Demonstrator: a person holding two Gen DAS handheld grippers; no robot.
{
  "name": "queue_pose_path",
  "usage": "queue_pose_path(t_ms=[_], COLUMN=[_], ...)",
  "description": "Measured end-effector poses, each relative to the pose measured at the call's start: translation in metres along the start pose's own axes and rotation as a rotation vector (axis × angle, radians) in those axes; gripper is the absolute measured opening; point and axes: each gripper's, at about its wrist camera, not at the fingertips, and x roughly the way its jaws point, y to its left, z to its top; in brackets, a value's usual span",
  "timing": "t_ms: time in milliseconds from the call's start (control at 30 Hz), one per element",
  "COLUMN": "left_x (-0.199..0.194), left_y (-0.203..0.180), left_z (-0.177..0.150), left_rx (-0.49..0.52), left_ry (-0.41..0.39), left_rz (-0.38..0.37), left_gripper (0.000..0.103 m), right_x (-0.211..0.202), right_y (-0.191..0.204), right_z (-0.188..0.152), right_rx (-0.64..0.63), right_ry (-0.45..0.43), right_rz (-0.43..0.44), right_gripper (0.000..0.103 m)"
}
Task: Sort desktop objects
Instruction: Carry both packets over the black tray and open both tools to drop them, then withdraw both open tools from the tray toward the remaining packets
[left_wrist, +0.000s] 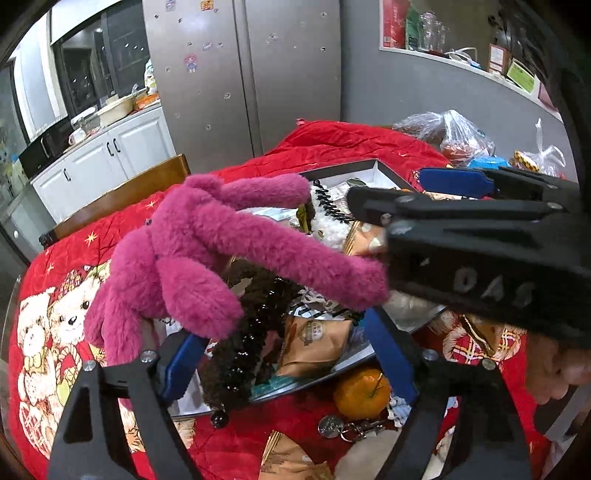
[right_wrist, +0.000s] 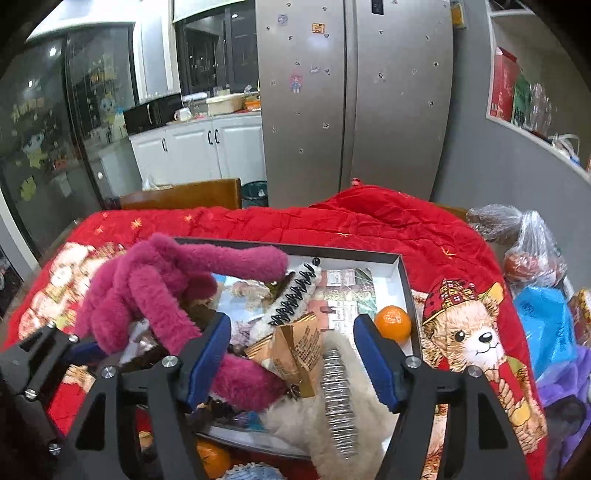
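1. Blue-padded fingers of the left claw (left_wrist: 291, 354) fill the near edge of the left wrist view, spread wide with nothing pressed between them; a furry limb of the pink plush toy (left_wrist: 207, 251) hangs just past the left pad but is not pinched.
2. Over in the right wrist view, the right claw (right_wrist: 291, 354) also stands well open, and its pads grip nothing (one pink limb lies beside the left pad, a brown paper packet (right_wrist: 295, 347) and a white fluffy thing sit in the gap).
3. That toy sprawls loose over the left half of the shallow tray (right_wrist: 404, 280), limbs sticking up and outward. With both claws apart, I judge it has been let go to settle there, its sorted place.
4. In the tray lie a black-toothed hair clip (right_wrist: 295, 291), packets and an orange (right_wrist: 393, 323) at the right wall. They are heaped rather than laid out, so the tray seems a catch-all.
5. A second orange (left_wrist: 362, 393) and a small metal keyring (left_wrist: 343, 428) lie near the tray's front edge on the red bear-print cloth (right_wrist: 461, 332) that covers the bench, likely not yet sorted.
6. Far right, plastic bags (right_wrist: 532, 251) sit well apart from the tray.
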Motion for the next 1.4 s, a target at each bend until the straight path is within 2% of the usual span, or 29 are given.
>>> queue_pose_path(t_ms=[167,300,467,567,700,800,867,1000,1100,1200,1300,1400], left_x=[-0.004,-0.015,-0.058,-0.092,-0.143,-0.176,-0.190,-0.192,-0.184,-0.171,-0.165,-0.160], left_y=[0.010,0.012,0.026,0.037,0.048,0.051,0.050,0.050,0.051,0.047,0.039,0.031], left_z=[0.001,0.003,0.001,-0.006,-0.026,-0.056,-0.088,-0.149,-0.176,-0.183,-0.183,-0.180], left_rx=[-0.036,-0.026,-0.072,-0.104,-0.120,-0.138,-0.155,-0.246,-0.309,-0.311,-0.283,-0.262], left_ry=[-0.005,-0.020,-0.056,-0.081,-0.132,-0.186,-0.203,-0.194,-0.189,-0.138,-0.130,-0.125], left_rz=[-0.003,0.006,-0.016,-0.011,0.027,0.082,0.098,0.037,0.012,0.034,0.063,0.042], left_gripper=[0.086,0.086,0.086,0.088,0.100,0.103,0.103,0.103,0.102,0.102,0.102,0.102], right_x=[-0.005,-0.018,-0.049,-0.084,-0.132,-0.175,-0.194,-0.219,-0.210,-0.193,-0.191,-0.189], right_y=[-0.010,-0.014,-0.012,-0.010,-0.011,-0.013,-0.014,-0.017,-0.022,-0.028,-0.029,-0.023], right_z=[0.002,0.005,0.006,0.001,-0.006,-0.016,-0.027,-0.079,-0.123,-0.137,-0.142,-0.142], right_rx=[0.041,0.056,0.045,0.036,0.040,0.045,0.054,0.122,0.155,0.160,0.177,0.143], right_ry=[-0.003,-0.023,-0.059,-0.093,-0.153,-0.217,-0.254,-0.328,-0.295,-0.205,-0.199,-0.180], right_rz=[0.014,0.012,0.013,0.009,-0.016,-0.058,-0.088,-0.131,-0.101,-0.089,-0.088,-0.098], right_gripper=[0.071,0.071,0.071,0.072,0.082,0.082,0.085,0.086,0.086,0.086,0.086,0.086])
